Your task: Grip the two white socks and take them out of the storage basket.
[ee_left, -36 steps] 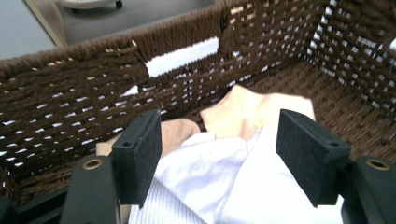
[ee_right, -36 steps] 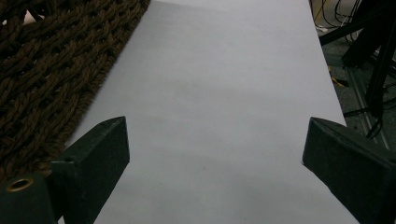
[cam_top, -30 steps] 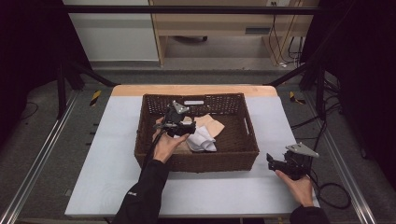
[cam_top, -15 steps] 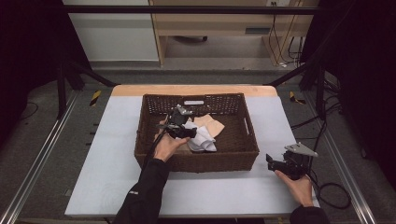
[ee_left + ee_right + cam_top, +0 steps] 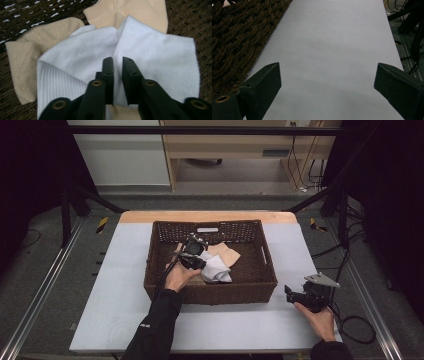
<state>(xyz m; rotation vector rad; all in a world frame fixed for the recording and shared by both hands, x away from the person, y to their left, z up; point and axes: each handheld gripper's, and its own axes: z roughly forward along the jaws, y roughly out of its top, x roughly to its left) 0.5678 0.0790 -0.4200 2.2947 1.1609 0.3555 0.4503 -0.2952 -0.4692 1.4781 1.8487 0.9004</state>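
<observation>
A dark wicker basket (image 5: 210, 292) stands mid-table with white socks (image 5: 217, 270) heaped on beige socks (image 5: 227, 254). My left gripper (image 5: 201, 264) reaches into it from the left. In the left gripper view its jaws (image 5: 117, 61) stand almost together, pinching a fold of the white sock (image 5: 155, 62), whose creases run up from the tips. Beige socks (image 5: 22, 57) lie beneath and behind. My right gripper (image 5: 288, 295) rests on the table, right of the basket's front corner. It (image 5: 327, 75) is wide open over bare white tabletop (image 5: 332, 37), beside the basket wall (image 5: 234, 32).
The white table (image 5: 115, 285) has free room left, right and in front of the basket. A cable (image 5: 357, 327) trails from the right gripper over the table's right edge. Metal rails and dark stands flank the table; a wooden cabinet stands behind.
My left gripper has shifted slightly right and nearer, down onto the white sock. The right gripper has stayed put.
</observation>
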